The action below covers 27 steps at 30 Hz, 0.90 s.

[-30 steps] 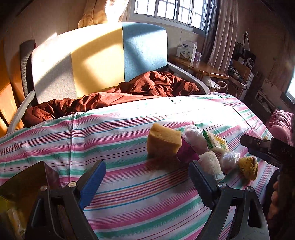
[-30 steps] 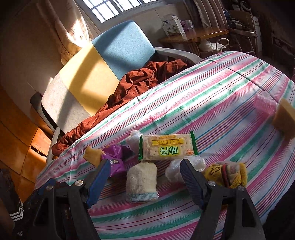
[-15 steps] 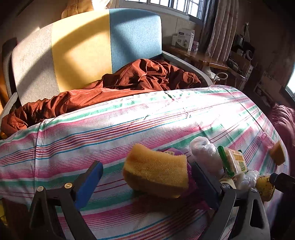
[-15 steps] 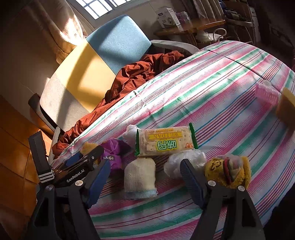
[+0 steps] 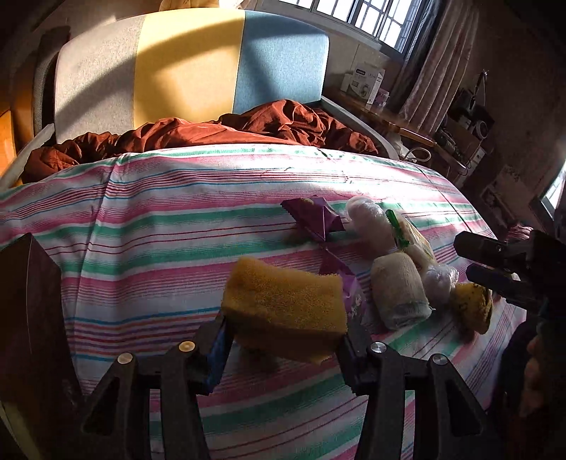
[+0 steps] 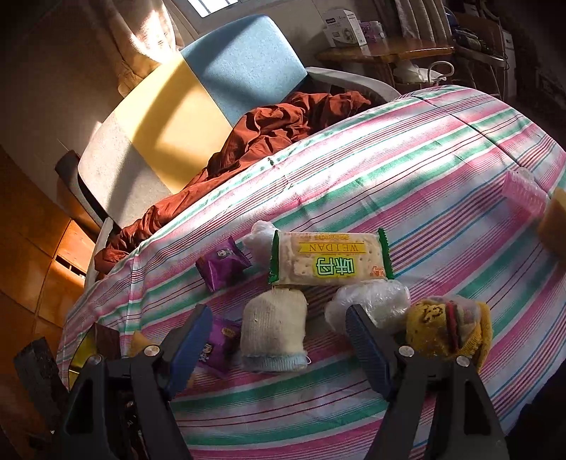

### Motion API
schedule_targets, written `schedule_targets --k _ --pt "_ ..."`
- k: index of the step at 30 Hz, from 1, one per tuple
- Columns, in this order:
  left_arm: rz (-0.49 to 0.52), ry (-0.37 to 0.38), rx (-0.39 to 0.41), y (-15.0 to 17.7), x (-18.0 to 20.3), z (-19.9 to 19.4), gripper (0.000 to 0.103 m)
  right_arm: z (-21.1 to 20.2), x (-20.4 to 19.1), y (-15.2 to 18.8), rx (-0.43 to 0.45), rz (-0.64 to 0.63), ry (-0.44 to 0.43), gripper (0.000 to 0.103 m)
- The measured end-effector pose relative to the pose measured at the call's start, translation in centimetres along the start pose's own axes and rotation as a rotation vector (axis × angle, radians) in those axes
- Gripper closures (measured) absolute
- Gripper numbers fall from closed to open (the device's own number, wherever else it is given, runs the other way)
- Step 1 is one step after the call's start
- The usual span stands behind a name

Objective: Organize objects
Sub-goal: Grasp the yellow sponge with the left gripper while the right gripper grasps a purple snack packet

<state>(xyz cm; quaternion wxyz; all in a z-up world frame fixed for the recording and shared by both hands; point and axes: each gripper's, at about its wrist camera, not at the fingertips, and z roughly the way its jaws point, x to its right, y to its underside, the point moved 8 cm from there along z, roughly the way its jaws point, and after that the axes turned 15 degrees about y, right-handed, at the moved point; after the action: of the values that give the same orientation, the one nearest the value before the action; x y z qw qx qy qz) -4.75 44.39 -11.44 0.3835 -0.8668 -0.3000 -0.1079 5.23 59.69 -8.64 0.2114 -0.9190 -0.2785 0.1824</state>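
Left gripper (image 5: 284, 334) jaws have just been closing and now clamp the yellow sponge (image 5: 286, 306) above the striped cloth (image 5: 159, 247). Right gripper (image 6: 279, 332) hangs unclenched, straddling the rolled white sock (image 6: 273, 329).

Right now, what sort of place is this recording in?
Most likely a lived-in bedroom or living room at home. A striped cloth covers the work surface, a padded chair holds a crumpled rust-red blanket, and a curtained window stands above a cluttered wooden side table.
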Motion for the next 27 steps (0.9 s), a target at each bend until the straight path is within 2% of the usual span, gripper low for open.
schedule_targets --k 5,9,15,20,22,24,27 --pt "0.003 0.002 0.001 3.6 1.6 -2.3 0.051 -0.3 -2.9 1.2 -0.044 -0.072 -0.137 0.024" --pt "0.045 0.015 0.014 6.3 3.0 -3.9 0.051 -0.6 -5.7 2.7 -0.069 -0.172 -0.200 0.024" --pt "0.169 0.022 0.038 9.3 4.5 -5.7 0.051 0.5 -9.3 5.4 -0.202 -0.245 -0.285 0.024" --pt "0.184 0.036 0.062 9.9 4.2 -6.2 0.051 3.0 -11.0 5.6 -0.279 -0.208 -0.255 0.024" --pt "0.172 0.044 0.070 9.9 3.9 -6.5 0.051 4.6 -11.4 5.5 -0.306 -0.197 -0.213 0.024" --pt "0.165 0.051 0.074 10.1 3.7 -6.6 0.051 6.0 -11.1 5.1 -0.314 -0.172 -0.132 0.024" --pt "0.163 0.059 0.081 10.2 3.6 -6.8 0.051 7.5 -10.7 4.5 -0.330 -0.114 -0.097 0.024"
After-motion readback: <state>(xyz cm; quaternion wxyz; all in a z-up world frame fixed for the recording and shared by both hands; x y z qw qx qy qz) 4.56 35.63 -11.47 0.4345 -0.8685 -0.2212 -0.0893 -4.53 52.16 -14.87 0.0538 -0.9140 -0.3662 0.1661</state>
